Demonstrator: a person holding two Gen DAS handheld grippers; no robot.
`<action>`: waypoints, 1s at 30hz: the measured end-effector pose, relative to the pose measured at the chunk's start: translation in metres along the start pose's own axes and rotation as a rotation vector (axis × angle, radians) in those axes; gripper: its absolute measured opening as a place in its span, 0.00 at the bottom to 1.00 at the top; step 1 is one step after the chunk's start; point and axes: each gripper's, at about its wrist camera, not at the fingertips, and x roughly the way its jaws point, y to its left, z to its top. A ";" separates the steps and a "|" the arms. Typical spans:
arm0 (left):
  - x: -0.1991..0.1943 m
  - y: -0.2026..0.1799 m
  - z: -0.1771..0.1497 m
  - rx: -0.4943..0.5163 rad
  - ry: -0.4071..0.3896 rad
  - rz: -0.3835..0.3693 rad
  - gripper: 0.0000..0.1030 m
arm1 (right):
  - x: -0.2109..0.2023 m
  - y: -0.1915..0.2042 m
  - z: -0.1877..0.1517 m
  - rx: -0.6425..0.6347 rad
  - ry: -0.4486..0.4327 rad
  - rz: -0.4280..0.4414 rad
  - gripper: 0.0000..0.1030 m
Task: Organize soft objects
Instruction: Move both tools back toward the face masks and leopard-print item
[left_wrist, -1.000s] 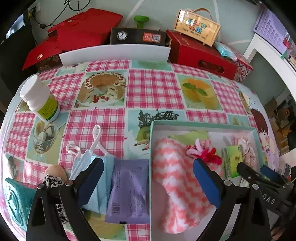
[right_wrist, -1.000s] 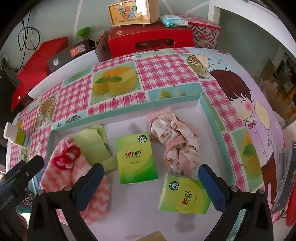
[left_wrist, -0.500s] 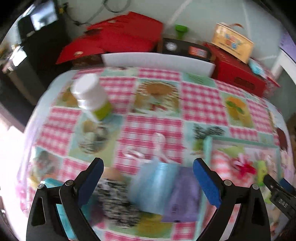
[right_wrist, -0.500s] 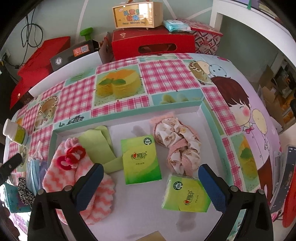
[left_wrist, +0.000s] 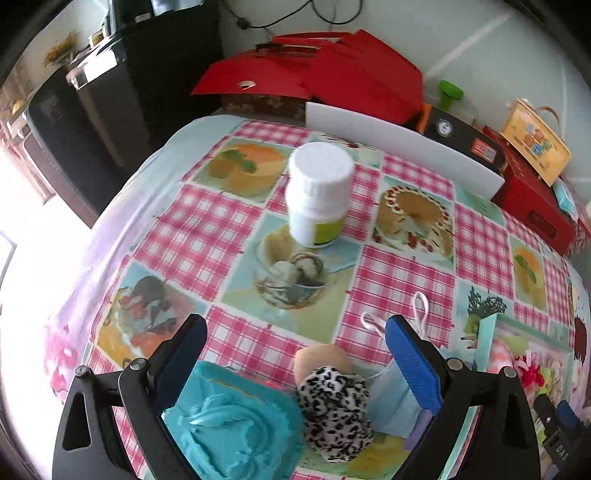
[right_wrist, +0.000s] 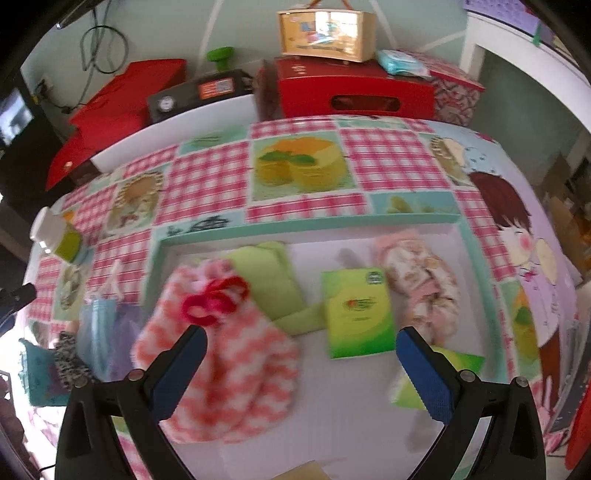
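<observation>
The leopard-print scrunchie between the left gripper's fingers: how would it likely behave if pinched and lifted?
The leopard-print scrunchie looks like bunched, puffy fabric, so it would probably squash under a pinch and sag instead of holding its shape. It is likely light for its size. It lies against the teal cloth and beside the blue face mask, so a wide grasp by the left gripper might snag a neighbour.

2 tissue packs (right_wrist: 356, 308) – 1 bottle (left_wrist: 318, 194) – 1 mask (left_wrist: 393, 400)
</observation>
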 end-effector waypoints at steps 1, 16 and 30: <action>0.000 0.002 0.000 -0.004 0.001 0.001 0.94 | 0.000 0.003 0.000 -0.002 0.000 0.006 1.00; 0.001 0.010 -0.001 -0.008 0.014 -0.002 0.94 | 0.002 0.059 -0.008 -0.117 0.004 0.036 1.00; 0.009 0.010 -0.001 -0.003 0.051 -0.065 0.94 | -0.002 0.113 -0.013 -0.230 -0.041 0.206 1.00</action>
